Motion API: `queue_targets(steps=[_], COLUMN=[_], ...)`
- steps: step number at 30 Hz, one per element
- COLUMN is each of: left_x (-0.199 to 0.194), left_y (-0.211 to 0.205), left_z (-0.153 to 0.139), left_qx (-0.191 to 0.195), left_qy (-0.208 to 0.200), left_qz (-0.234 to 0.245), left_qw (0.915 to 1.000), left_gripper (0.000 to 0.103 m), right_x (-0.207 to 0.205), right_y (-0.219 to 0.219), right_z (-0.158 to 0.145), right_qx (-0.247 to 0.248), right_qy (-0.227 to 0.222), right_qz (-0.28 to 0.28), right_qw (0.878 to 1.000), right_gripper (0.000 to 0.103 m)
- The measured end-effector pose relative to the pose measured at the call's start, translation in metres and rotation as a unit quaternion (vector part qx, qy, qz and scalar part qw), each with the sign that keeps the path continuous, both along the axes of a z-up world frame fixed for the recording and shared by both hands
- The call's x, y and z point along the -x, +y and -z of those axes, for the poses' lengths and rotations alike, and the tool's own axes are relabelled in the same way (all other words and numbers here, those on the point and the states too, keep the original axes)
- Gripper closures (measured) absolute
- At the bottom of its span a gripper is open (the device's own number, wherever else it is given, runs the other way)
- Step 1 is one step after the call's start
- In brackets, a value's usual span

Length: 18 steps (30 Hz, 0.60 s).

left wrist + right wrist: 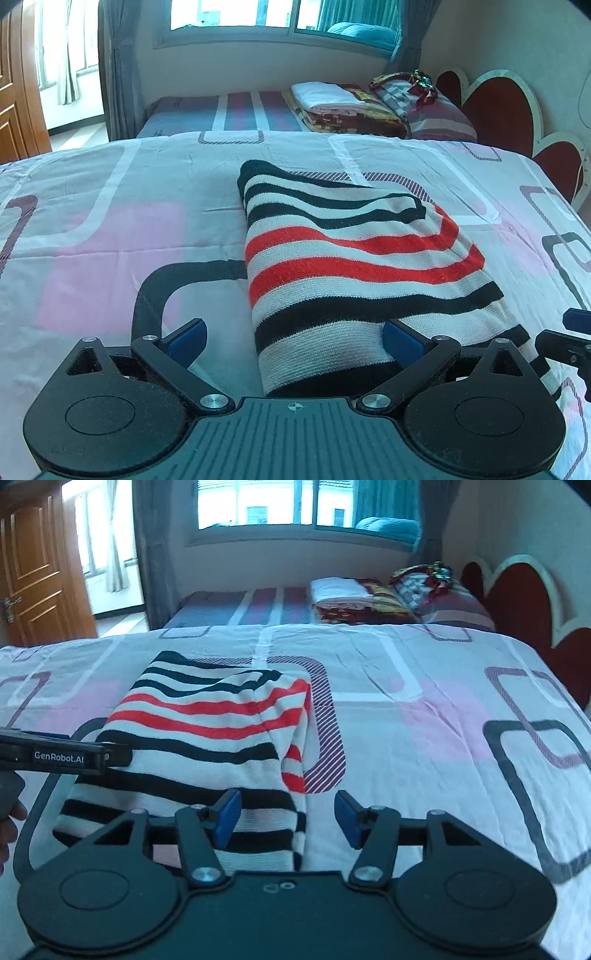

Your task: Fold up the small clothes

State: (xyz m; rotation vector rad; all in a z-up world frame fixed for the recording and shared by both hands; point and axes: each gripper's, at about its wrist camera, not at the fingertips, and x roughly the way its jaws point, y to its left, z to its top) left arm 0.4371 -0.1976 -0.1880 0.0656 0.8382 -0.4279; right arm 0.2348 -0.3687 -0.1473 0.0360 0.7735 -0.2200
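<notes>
Left gripper (pixel 293 341) is spread wide, its blue pads either side of the near edge of the striped sweater (pixel 354 266), nothing pinched. Right gripper (pixel 287 819) stands half-open over the sweater's near right corner, also gripping nothing. The folded, chunky knit lies just ahead on the smooth patterned bedsheet (pixel 110 229).

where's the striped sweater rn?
The striped sweater lies folded on the patterned bedsheet, right of centre in the left wrist view and left of centre in the right wrist view, its near edge between the open left gripper and right gripper.
</notes>
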Motion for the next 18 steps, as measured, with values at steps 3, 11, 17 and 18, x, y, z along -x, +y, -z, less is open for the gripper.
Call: queue_targets(steps=[3, 11, 17, 18], left_x=[0.002, 0.000, -0.020, -0.026], left_y=[-0.002, 0.008, 0.010, 0.008], left_z=[0.000, 0.007, -0.005, -0.003], left_qx=[-0.002, 0.030, 0.054, 0.053], left_qy=[0.000, 0.034, 0.045, 0.051], left_qz=[-0.003, -0.012, -0.038, -0.038], left_qw=[1.0000, 0.9989, 0.9968, 0.9965], left_gripper=[0.002, 0.002, 0.002, 0.002], right_x=[-0.006, -0.023, -0.040, -0.046], right_y=[-0.009, -0.021, -0.047, -0.051], right_z=[0.003, 0.041, 0.011, 0.011], right_qx=[-0.005, -0.059, -0.104, -0.112], right_qy=[0.004, 0.037, 0.002, 0.002], right_qz=[-0.022, -0.065, -0.072, -0.067], right_qw=[1.000, 0.995, 0.992, 0.991], right_gripper=[0.048, 0.047, 0.033, 0.030])
